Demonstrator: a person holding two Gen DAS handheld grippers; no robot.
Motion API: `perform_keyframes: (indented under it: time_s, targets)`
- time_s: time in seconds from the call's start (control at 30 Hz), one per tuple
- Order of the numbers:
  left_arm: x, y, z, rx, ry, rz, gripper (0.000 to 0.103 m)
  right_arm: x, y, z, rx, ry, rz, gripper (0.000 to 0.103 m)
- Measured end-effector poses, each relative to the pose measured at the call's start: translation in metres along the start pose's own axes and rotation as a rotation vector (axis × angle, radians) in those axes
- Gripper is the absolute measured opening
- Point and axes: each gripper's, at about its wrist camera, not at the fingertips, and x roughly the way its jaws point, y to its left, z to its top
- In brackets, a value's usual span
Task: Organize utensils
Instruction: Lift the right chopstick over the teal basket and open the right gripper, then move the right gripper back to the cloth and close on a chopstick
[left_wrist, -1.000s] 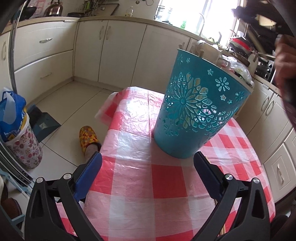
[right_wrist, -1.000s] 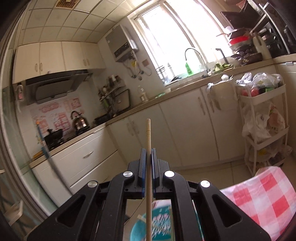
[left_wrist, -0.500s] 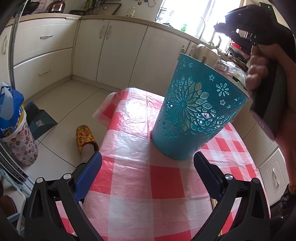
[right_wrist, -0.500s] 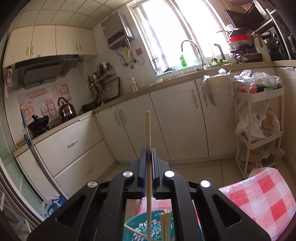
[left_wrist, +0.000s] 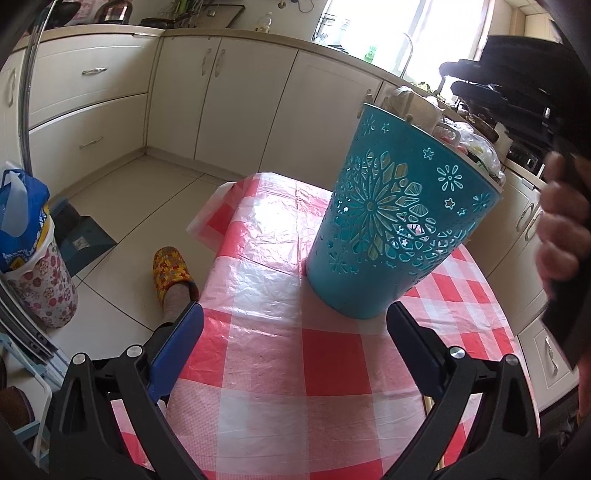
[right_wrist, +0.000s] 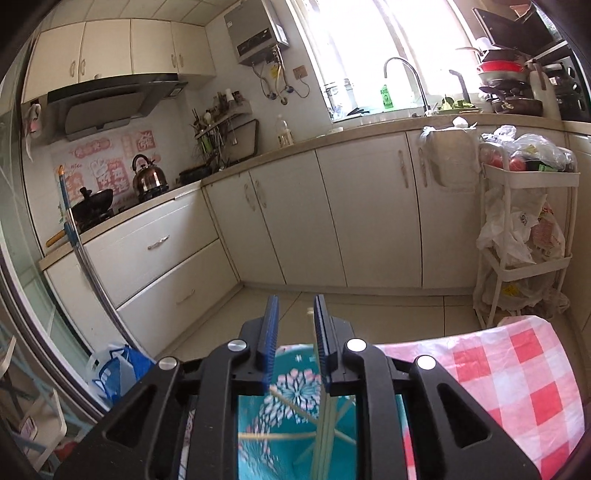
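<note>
Right gripper jaws opening, chopstick loose between, dropping into teal basket below; left gripper wide open, empty. Next: fetch another utensil.

A teal bucket with cut-out flower and star patterns stands on a tablecloth of red, pink and white checks. Both grippers are black with blue pads (the right gripper shows its pads edge-on, the left gripper from the inside). Pale wooden chopsticks show inside the teal. On the beige floor tiles to the left lie a yellow patterned slipper and a white bin printed with pink flowers, lined with a blue bag. Far cabinets are cream.
</note>
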Motion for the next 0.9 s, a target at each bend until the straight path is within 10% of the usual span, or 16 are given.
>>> perform_keyframes:
  time_s: [0.37, 0.6, 0.9]
  targets:
    - [0.002, -0.002, -0.001, 0.002, 0.010, 0.019, 0.095, -0.091, -0.039, -0.081, 0.002, 0.128, -0.092, 0.033]
    - [0.005, -0.004, -0.001, 0.010, 0.025, 0.042, 0.095, -0.086, -0.075, -0.163, 0.067, 0.356, -0.170, 0.033]
    - [0.010, -0.009, -0.001, 0.025, 0.051, 0.051, 0.095, -0.057, -0.069, -0.182, 0.045, 0.445, -0.149, 0.031]
